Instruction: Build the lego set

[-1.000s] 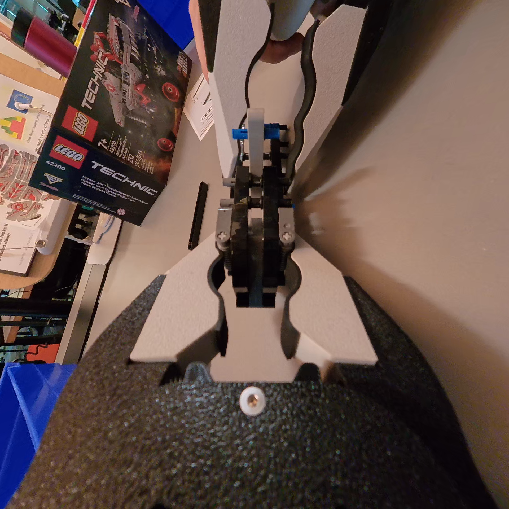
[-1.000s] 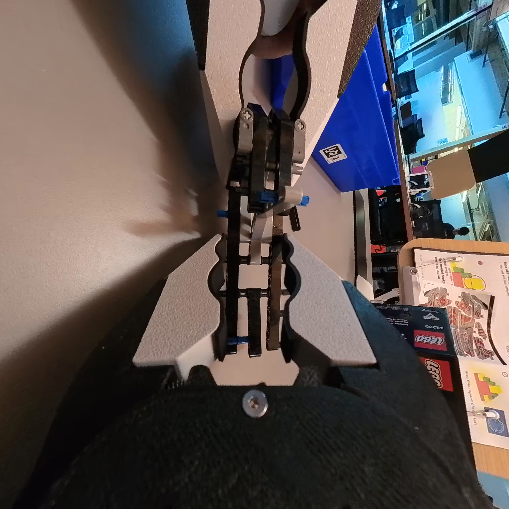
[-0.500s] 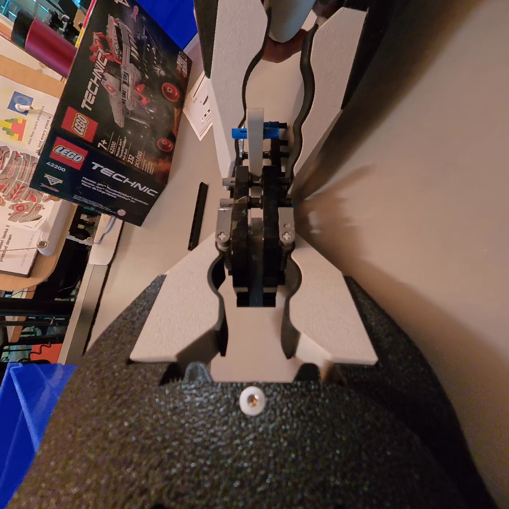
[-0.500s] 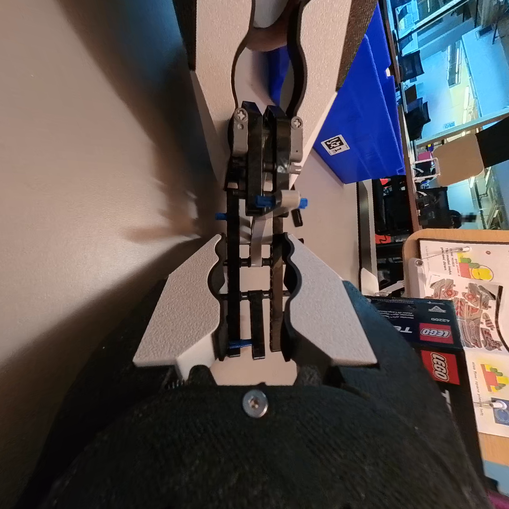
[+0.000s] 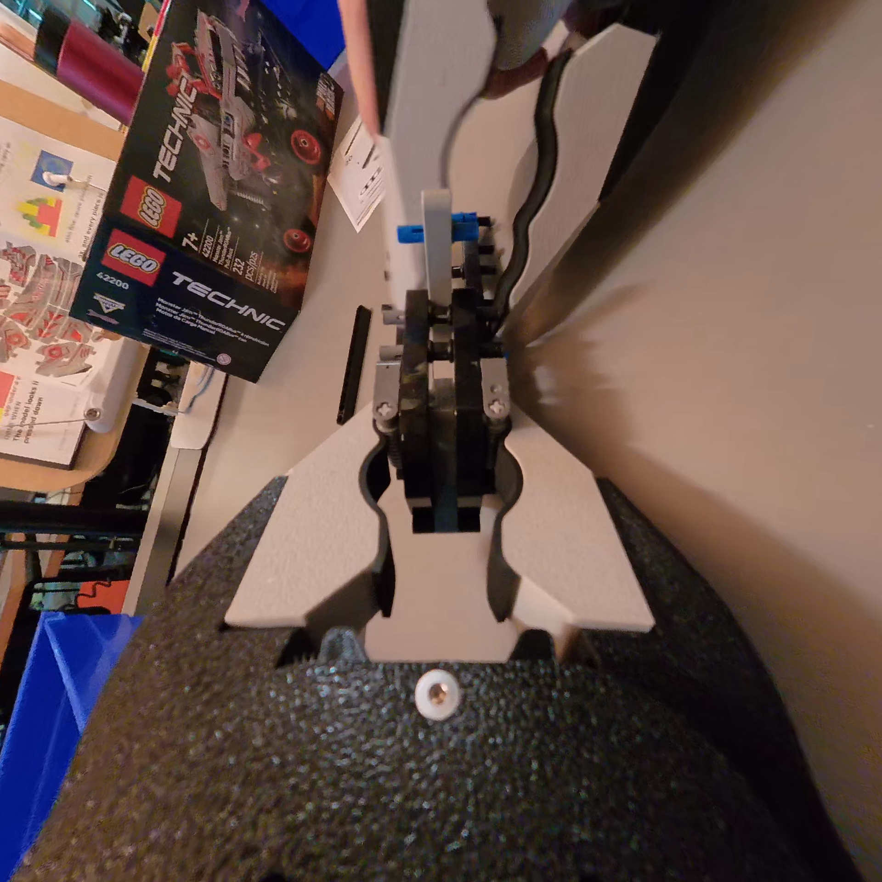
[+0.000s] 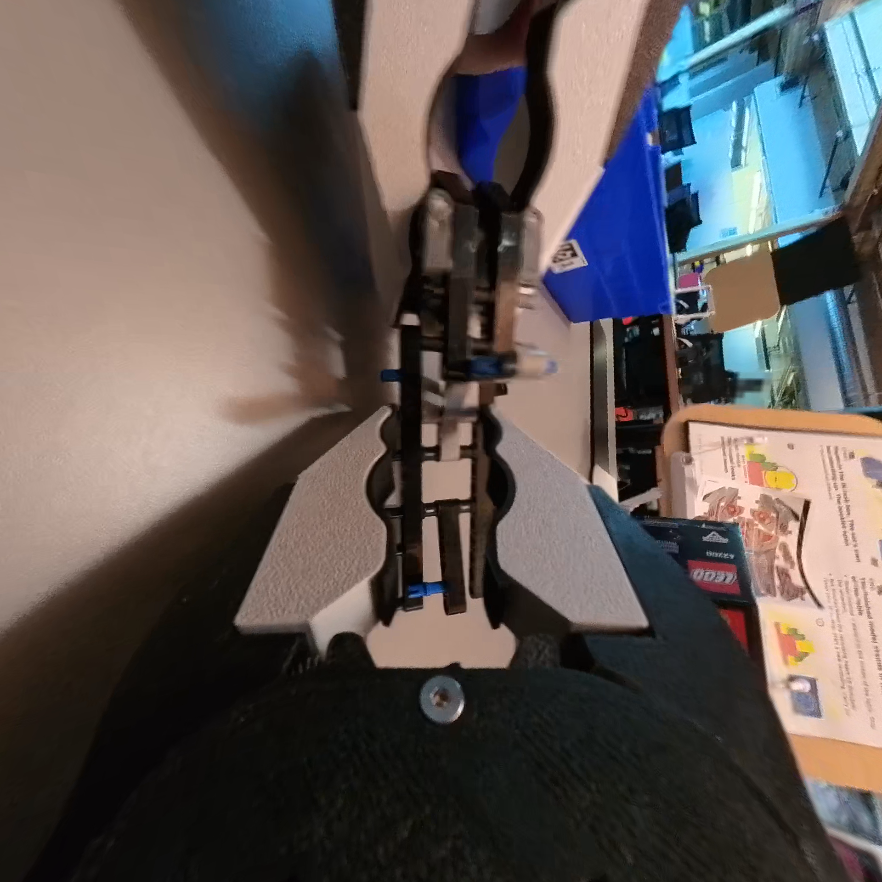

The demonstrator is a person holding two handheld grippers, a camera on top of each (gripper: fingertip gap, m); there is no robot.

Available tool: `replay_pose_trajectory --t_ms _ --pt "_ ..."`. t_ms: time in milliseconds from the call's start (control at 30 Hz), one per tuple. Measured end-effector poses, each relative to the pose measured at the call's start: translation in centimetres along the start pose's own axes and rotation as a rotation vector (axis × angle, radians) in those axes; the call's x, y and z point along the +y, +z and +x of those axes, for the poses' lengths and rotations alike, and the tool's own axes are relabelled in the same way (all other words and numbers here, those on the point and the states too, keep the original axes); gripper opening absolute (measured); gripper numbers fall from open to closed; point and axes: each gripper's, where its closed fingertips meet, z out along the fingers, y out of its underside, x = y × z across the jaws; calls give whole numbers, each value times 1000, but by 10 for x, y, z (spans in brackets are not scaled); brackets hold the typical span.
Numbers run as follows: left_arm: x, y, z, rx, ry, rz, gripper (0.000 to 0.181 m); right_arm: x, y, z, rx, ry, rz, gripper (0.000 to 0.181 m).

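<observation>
Left wrist view first: your left hand-held gripper [image 5: 441, 453] is clamped narrow on the near end of the black lego assembly [image 5: 441, 396], and your right hand-held gripper [image 5: 477, 267] pinches the far end, head-on. You're carrying it between the two, above the bench [image 5: 716, 334] and clear of it, likely so one end stays braced while the other is worked. A grey beam [image 5: 436, 238] with a blue pin [image 5: 410, 234] stands up mid-frame.

Right wrist view, blurred: your fingers [image 6: 324, 534] squeeze both long black side beams, jaws narrow.

Left on the bench sit the set's box [image 5: 210, 191] and a loose black beam [image 5: 353, 362], untouched.
</observation>
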Motion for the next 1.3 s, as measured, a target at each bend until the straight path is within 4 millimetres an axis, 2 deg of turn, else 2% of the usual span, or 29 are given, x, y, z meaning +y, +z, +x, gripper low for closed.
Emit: replay_pose_trajectory --t_ms 33,100,233,967,1167,1300 --pt "0 0 1 1 9 5 39 0 -1 6 17 42 7 45" --pt "-2 0 2 4 14 10 39 3 -2 8 -2 121 15 54" --pt "-3 0 1 -11 54 5 40 3 -2 1 -30 92 35 39" --pt "-2 2 3 -23 73 -12 40 8 1 0 -32 82 -45 39" --pt "0 4 2 -11 11 14 39 10 3 1 -28 33 4 39" --pt "-1 4 2 2 -3 21 39 9 2 1 -31 59 28 40"
